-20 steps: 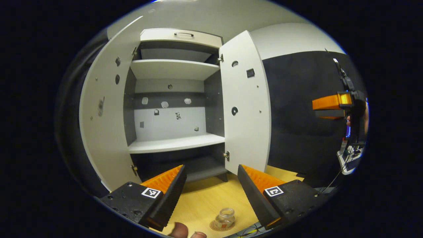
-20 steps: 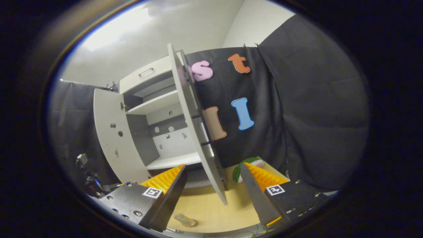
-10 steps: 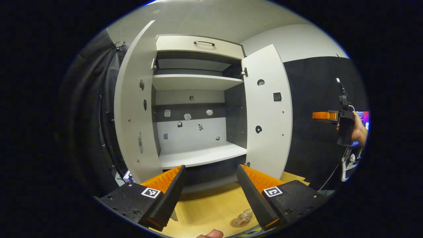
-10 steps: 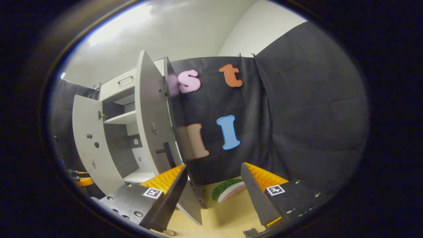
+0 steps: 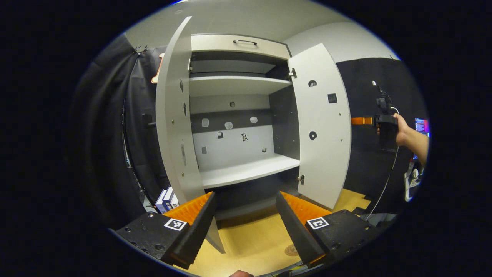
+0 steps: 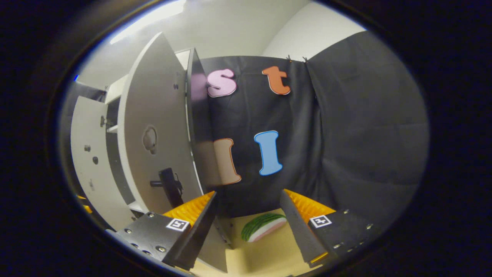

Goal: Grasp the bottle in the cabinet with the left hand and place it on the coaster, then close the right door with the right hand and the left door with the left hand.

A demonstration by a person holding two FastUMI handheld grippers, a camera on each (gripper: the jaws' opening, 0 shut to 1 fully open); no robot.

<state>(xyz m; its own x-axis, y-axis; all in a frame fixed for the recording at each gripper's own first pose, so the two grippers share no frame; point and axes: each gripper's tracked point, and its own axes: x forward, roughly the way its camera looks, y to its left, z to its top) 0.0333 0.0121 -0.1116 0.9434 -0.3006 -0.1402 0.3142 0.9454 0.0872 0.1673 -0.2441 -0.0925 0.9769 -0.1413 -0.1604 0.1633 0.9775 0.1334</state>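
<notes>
No bottle is seen on the cabinet [image 5: 246, 171] shelves; the coaster [image 5: 291, 250] is glimpsed at bottom centre, the bottle itself hidden behind the left gripper [image 5: 246, 227], so placement is judged done. Both doors are still open: right door [image 5: 323, 130] at centre right, left door [image 5: 175, 115] at centre left. The right gripper [image 6: 248, 227], beside the right door, and the left are spread and empty. No legible writing is made out.

- Your cabinet [image 5: 238, 115] stands on the table [image 5: 250, 238], both doors swung out.
- The coaster [image 5: 292, 250] lies before it.
- Your right claw [image 6: 246, 227] sits outside the right door [image 6: 153, 134], a watermelon slice [image 6: 261, 227] ahead.
</notes>
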